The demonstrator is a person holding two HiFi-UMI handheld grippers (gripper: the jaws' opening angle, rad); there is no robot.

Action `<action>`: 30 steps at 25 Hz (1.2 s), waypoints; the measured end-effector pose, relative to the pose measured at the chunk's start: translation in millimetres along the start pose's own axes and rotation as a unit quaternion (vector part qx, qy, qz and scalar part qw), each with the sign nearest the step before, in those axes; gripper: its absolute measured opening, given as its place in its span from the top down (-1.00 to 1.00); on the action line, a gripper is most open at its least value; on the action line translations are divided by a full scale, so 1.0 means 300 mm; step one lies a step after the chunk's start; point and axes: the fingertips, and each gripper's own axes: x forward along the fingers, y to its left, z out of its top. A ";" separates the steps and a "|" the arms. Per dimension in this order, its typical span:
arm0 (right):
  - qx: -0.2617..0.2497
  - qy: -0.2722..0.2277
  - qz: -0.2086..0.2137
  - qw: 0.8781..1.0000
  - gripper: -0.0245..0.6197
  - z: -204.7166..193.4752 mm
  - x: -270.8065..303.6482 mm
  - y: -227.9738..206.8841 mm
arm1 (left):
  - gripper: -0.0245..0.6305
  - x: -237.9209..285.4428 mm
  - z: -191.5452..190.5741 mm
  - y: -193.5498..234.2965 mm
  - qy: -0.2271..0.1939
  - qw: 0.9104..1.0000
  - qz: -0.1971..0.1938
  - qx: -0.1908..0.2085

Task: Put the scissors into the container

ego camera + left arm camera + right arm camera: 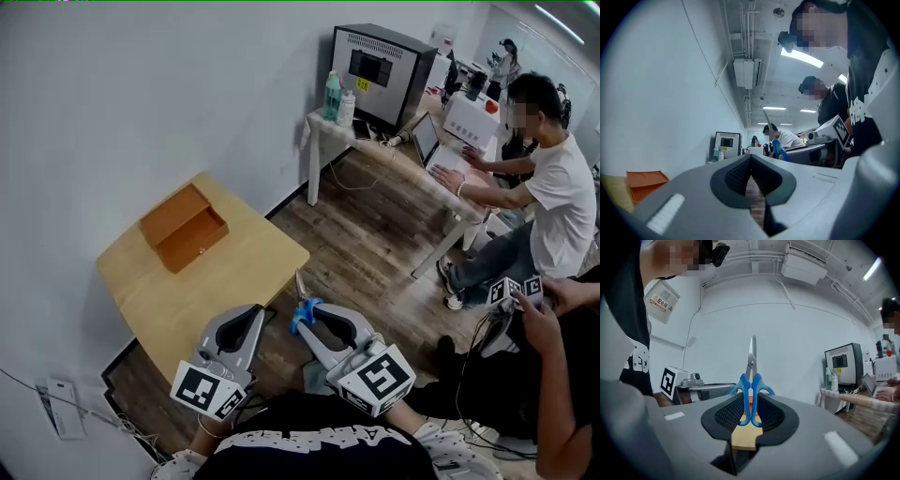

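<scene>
Blue-handled scissors [300, 302] stick up from my right gripper [313, 317], blades closed and pointing away from me. In the right gripper view the jaws are shut on the blue handles of the scissors [752, 376], with the gripper [751, 401] held in the air off the table's near right corner. The container [185, 228] is an open orange-brown wooden box on the small wooden table [246, 266], near the wall. My left gripper [253, 314] hovers over the table's near edge, shut and empty [750, 158]. The container [645, 181] shows low at the left in the left gripper view.
A white wall [141, 103] runs behind the table. Farther right stands a white desk [394, 155] with a black machine [380, 61] and bottles [337, 97]. A person [548, 202] sits there at a laptop. Another person's hands [534, 305] hold a gripper at the right edge.
</scene>
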 end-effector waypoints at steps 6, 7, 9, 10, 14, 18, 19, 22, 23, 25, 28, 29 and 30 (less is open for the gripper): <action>0.002 -0.008 0.020 1.000 0.60 0.004 0.016 -0.090 | 0.92 0.107 0.005 0.002 0.004 1.000 0.005 0.010; 0.003 -0.011 0.025 1.000 0.60 0.007 0.024 -0.103 | 0.92 0.122 0.005 0.005 0.006 1.000 0.007 0.013; 0.004 -0.017 0.037 0.999 0.60 0.016 0.044 -0.126 | 0.92 0.151 0.009 0.016 0.010 1.000 0.011 0.018; 0.004 -0.018 0.043 0.999 0.60 0.020 0.053 -0.138 | 0.92 0.166 0.011 0.022 0.012 1.000 0.013 0.020; 0.005 -0.013 0.060 0.998 0.60 0.030 0.073 -0.196 | 0.92 0.227 0.014 0.039 0.016 0.999 0.029 0.020; 0.004 -0.016 0.069 0.998 0.60 0.046 0.073 -0.288 | 0.92 0.313 0.022 0.032 0.014 0.999 0.037 0.028; 0.003 -0.018 0.071 0.997 0.60 0.043 0.075 -0.309 | 0.92 0.330 0.020 0.032 0.013 0.999 0.038 0.029; 0.009 -0.020 0.079 0.997 0.60 0.025 0.103 -0.346 | 0.92 0.353 -0.005 0.061 0.019 0.998 0.049 0.032; 0.011 -0.019 0.082 0.996 0.60 0.017 0.116 -0.355 | 0.92 0.357 -0.015 0.074 0.022 0.998 0.053 0.031; 0.012 -0.016 0.088 0.996 0.60 0.001 0.136 -0.365 | 0.92 0.358 -0.032 0.093 0.025 0.997 0.061 0.029; 0.016 -0.013 0.099 0.995 0.60 -0.012 0.152 -0.375 | 0.92 0.352 -0.043 0.102 0.030 0.996 0.075 0.030; 0.017 -0.013 0.103 0.994 0.60 -0.012 0.160 -0.384 | 0.92 0.357 -0.044 0.107 0.031 0.996 0.079 0.032; 0.018 -0.014 0.107 0.994 0.60 -0.010 0.171 -0.396 | 0.92 0.366 -0.044 0.115 0.033 0.996 0.082 0.034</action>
